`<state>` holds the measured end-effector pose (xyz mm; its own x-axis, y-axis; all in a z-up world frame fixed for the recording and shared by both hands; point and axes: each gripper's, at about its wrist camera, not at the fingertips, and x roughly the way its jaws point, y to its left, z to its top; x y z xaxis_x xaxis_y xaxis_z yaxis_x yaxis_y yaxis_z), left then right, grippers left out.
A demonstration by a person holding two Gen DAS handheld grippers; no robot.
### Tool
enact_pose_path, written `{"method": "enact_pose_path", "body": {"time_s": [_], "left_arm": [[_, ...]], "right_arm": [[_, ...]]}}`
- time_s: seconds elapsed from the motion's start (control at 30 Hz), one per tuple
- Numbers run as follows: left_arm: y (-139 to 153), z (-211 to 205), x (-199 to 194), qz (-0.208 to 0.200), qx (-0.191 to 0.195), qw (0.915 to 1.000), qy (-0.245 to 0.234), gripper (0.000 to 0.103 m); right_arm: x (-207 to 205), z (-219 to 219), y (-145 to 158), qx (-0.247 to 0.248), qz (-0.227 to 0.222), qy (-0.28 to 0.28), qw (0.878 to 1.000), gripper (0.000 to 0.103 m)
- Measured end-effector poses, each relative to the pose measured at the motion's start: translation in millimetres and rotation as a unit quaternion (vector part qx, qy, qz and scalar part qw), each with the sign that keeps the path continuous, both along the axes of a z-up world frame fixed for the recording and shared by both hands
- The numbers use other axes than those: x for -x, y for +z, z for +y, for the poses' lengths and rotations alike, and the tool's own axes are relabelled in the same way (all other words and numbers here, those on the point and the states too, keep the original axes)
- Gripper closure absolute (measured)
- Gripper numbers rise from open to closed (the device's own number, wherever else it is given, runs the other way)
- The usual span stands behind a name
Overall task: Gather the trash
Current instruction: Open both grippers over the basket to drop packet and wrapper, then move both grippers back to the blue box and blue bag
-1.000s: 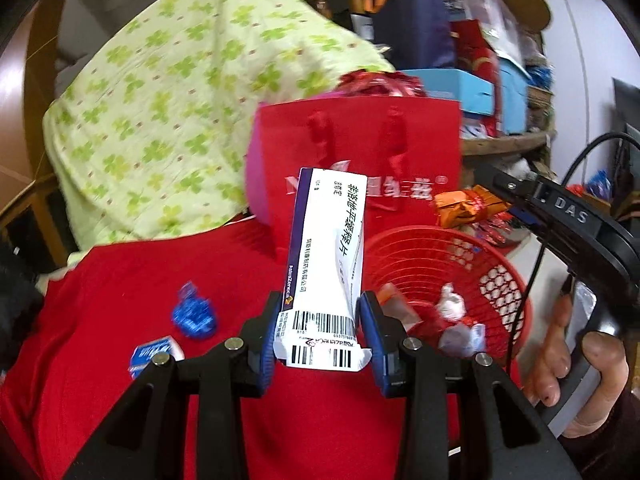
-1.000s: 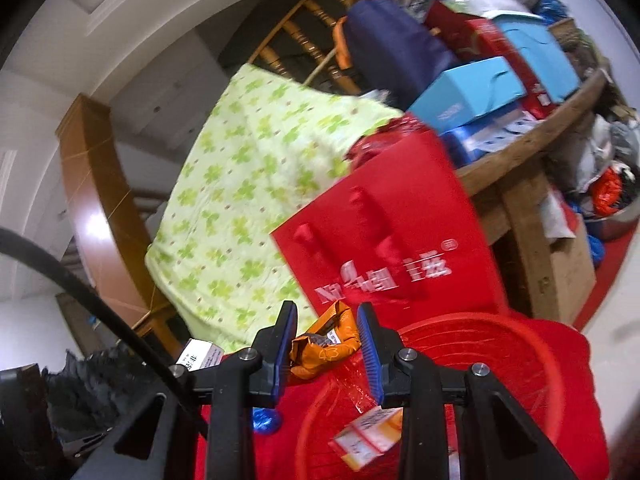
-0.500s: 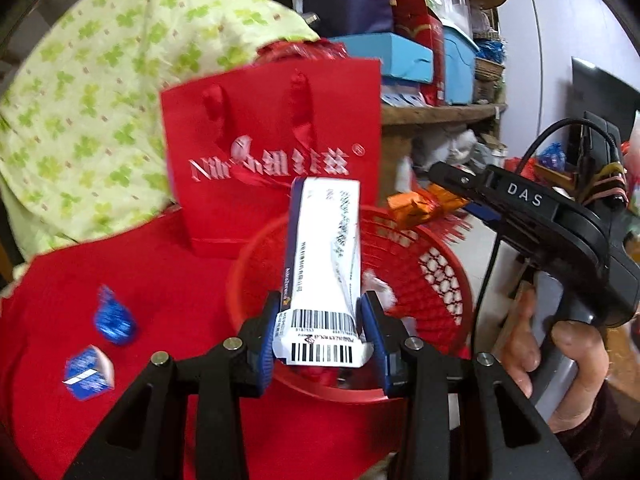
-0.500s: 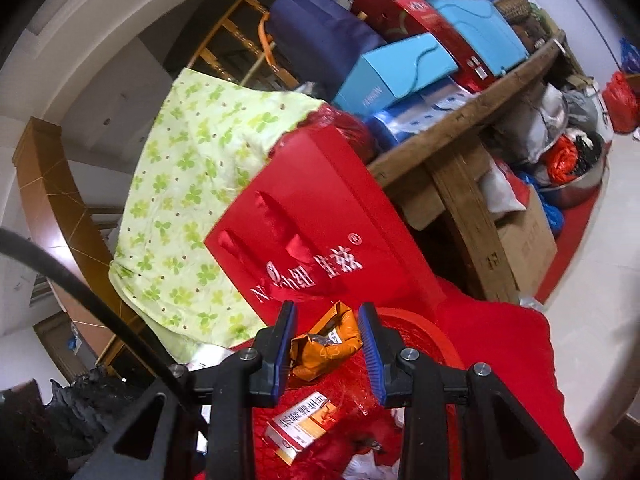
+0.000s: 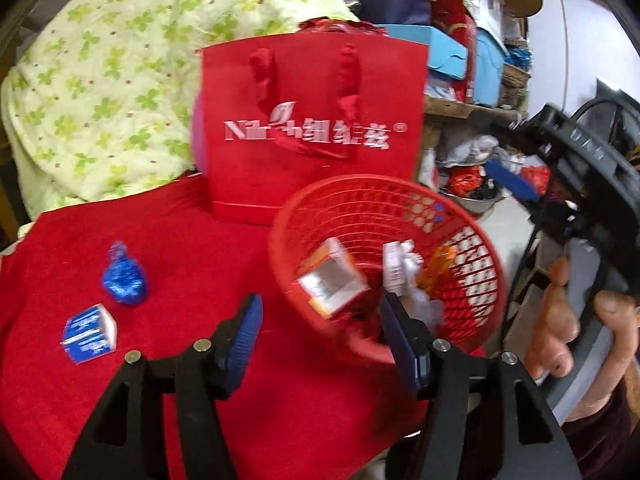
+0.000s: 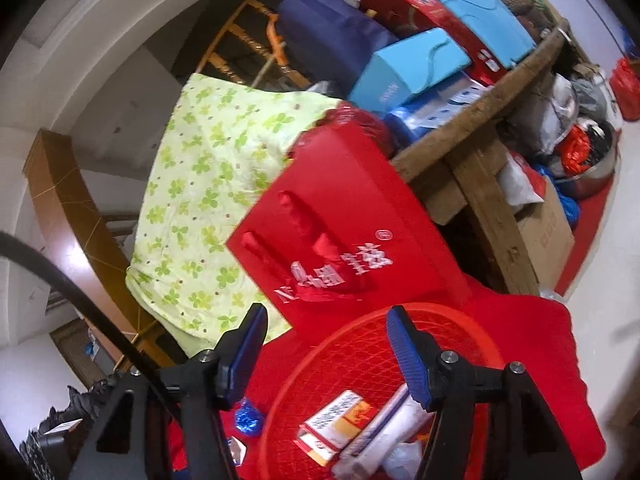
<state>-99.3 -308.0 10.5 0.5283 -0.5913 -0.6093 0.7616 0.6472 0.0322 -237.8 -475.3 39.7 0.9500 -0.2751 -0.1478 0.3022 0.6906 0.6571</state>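
On the red-covered surface (image 5: 192,240) two pieces of trash lie loose: a crumpled blue foil wrapper (image 5: 125,276) and a small blue-and-white carton (image 5: 89,334), near each other, left of the red basket (image 5: 486,256). One red gift bag (image 5: 316,128) stands behind it. The basket holds an orange-and-white box (image 6: 336,426), a long white box (image 6: 384,434), an orange wrapper (image 5: 438,268) and blurred scraps hard to make out. The left gripper (image 5: 322,332) and right gripper (image 6: 326,346) both hang with fingers wide, holding nothing.

red gift bag (image 5: 312,132) — upright | clover quilt (image 5: 100,80) — behind | red cloth (image 5: 192,240)
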Motion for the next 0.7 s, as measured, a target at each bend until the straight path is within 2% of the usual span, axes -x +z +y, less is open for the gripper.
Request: {"method": "enact_pose_path", "body": {"time_s": [0.23, 0.37, 0.5, 0.7], "left_arm": [[-2.2, 51.0, -14.9, -0.040, -0.017, 0.9968, 0.066, 0.034], [-18.4, 93.0, -38.8, -0.024, -0.023, 0.9929, 0.114, 0.033], [-34.9, 140.5, -63.3, 0.000, -0.020, 0.9848, 0.173, 0.033], [-40.9, 191.0, -85.1, 0.000, -0.007, 0.9733, 0.230, 0.033]], "right_arm": [[-20.5, 49.4, 19.3, 0.063, -0.027, 0.033, 0.997, 0.037], [-37.3, 82.4, 26.0, 0.107, -0.033, 0.066, 0.992, 0.037], [-55.8, 119.9, 29.4, 0.153, -0.031, 0.100, 0.983, 0.037], [-94.6, 162.4, 22.1, 0.173, 0.000, 0.150, 0.973, 0.037]]}}
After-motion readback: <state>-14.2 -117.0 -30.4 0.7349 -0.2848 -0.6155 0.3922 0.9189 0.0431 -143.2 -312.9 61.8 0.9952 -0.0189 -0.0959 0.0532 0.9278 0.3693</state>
